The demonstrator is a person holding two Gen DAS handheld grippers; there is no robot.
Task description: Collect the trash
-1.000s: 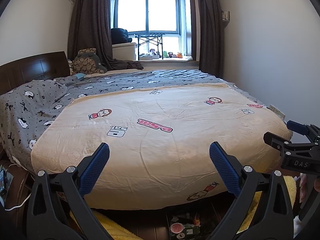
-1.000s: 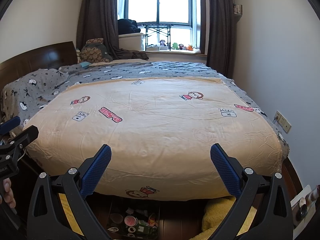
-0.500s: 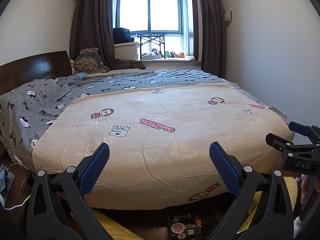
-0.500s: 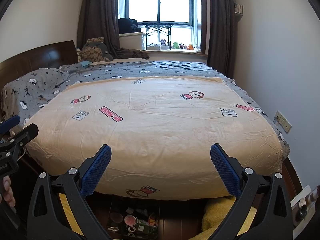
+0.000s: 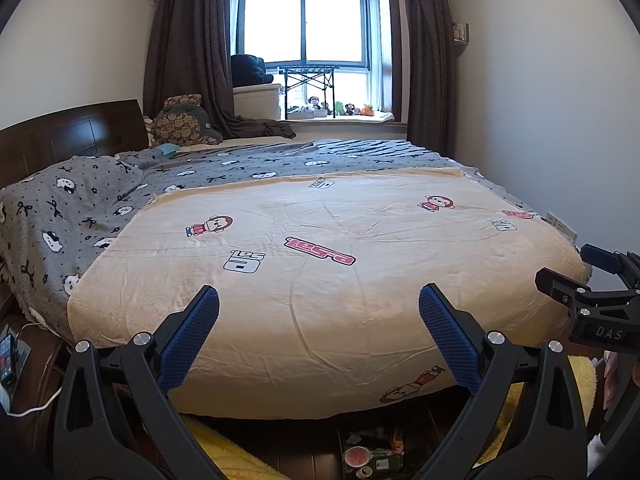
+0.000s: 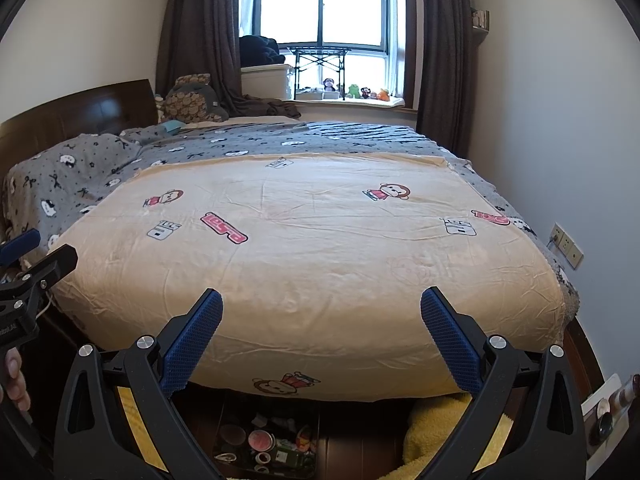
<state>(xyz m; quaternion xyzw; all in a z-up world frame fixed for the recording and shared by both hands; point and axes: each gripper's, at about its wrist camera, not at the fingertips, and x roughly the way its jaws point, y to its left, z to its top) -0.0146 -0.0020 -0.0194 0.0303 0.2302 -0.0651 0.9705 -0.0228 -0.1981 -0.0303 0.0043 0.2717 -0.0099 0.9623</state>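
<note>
I am holding my left gripper (image 5: 319, 334) and right gripper (image 6: 321, 336) spread wide, gripping nothing, at the bed's (image 6: 312, 248) foot edge. Trash (image 6: 266, 442) is lying on the floor below that edge.

The left tongs (image 5: 319, 336) were held wide apart, empty, above the bed (image 5: 340, 280). Trash (image 5: 370, 454) was seen on the floor below; the right tongs (image 5: 592, 280) were seen at right.

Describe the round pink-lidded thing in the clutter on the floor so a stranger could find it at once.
Start at the bed with the cream cartoon-print cover and drop to the dark wooden floor below its near edge. A small heap of clutter lies there, left of the yellow fluffy rug. The round container is the only pink disc in it.
</note>
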